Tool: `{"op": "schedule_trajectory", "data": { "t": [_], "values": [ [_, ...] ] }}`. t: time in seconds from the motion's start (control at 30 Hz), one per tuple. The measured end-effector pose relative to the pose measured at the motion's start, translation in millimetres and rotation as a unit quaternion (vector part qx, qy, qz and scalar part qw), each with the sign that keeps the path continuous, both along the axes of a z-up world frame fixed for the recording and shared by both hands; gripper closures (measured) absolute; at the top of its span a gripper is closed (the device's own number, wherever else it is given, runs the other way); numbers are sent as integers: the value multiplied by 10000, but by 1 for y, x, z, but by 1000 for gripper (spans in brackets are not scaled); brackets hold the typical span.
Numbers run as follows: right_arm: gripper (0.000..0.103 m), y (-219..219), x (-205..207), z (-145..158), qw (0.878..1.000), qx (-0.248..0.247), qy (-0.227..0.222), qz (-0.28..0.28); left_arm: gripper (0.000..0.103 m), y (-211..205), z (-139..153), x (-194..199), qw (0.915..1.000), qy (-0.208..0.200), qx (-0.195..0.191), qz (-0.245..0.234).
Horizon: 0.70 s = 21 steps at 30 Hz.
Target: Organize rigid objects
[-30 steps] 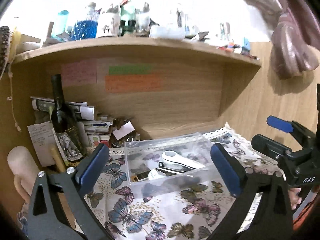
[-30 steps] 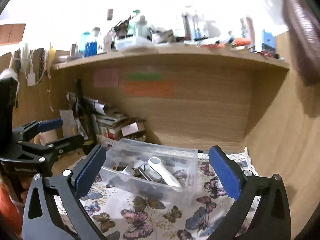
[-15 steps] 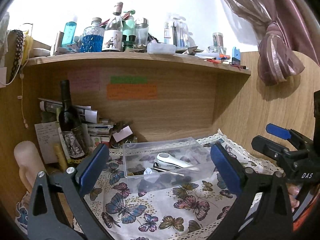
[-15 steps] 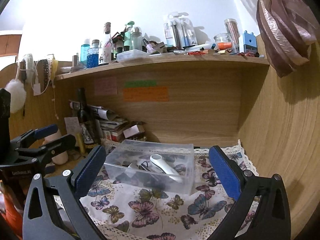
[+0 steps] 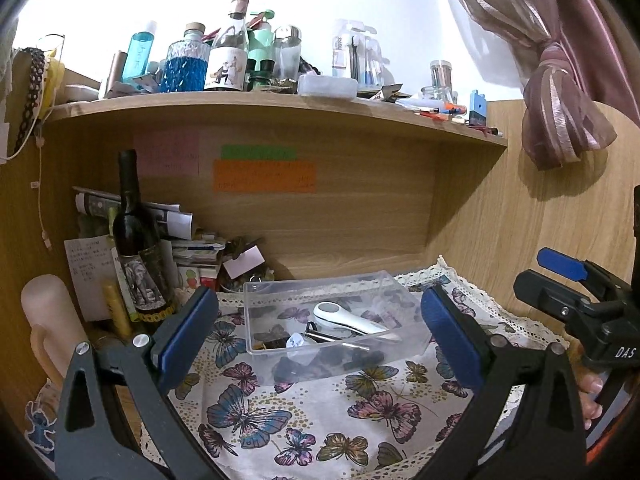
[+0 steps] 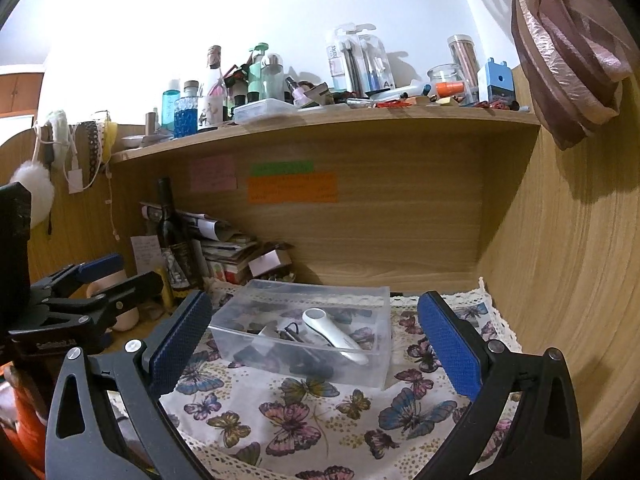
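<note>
A clear plastic box point(image 5: 400, 300) stands on the butterfly cloth point(image 5: 312, 420) under the shelf; it also shows in the right wrist view point(image 6: 380, 320). Inside lie a white handheld device point(image 5: 348, 320), also in the right wrist view point(image 6: 332, 334), and several small dark items. My left gripper point(image 5: 318, 332) is open and empty, in front of the box. My right gripper point(image 6: 314, 338) is open and empty, also in front of the box. Each gripper shows at the edge of the other's view, the right point(image 5: 572, 280) and the left point(image 6: 92, 292).
A dark wine bottle point(image 5: 134, 240), stacked papers and boxes point(image 5: 192, 252) and a pale cylinder point(image 5: 52, 320) crowd the left of the alcove. The upper shelf point(image 5: 280, 108) carries several bottles and jars. Wooden walls close in at back and right. A curtain point(image 5: 560, 80) hangs at the upper right.
Both grippers have drawn back and risen from the box, so it looks smaller and more of the shelf and cloth shows. Both stay open and empty.
</note>
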State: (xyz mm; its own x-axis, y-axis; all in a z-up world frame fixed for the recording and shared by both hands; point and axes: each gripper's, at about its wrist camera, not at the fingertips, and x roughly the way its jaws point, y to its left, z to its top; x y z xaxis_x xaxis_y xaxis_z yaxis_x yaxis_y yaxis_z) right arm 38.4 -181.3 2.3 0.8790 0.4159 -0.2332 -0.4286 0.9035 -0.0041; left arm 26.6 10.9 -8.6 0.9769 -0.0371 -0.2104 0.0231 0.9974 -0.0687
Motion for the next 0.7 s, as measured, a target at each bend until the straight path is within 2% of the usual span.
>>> {"op": "schedule_trajectory", "data": {
  "t": [0.7],
  "values": [
    [0, 0, 5, 1, 10000, 9, 28, 86, 0, -1, -3, 1, 10000, 6, -24, -65]
  ]
}}
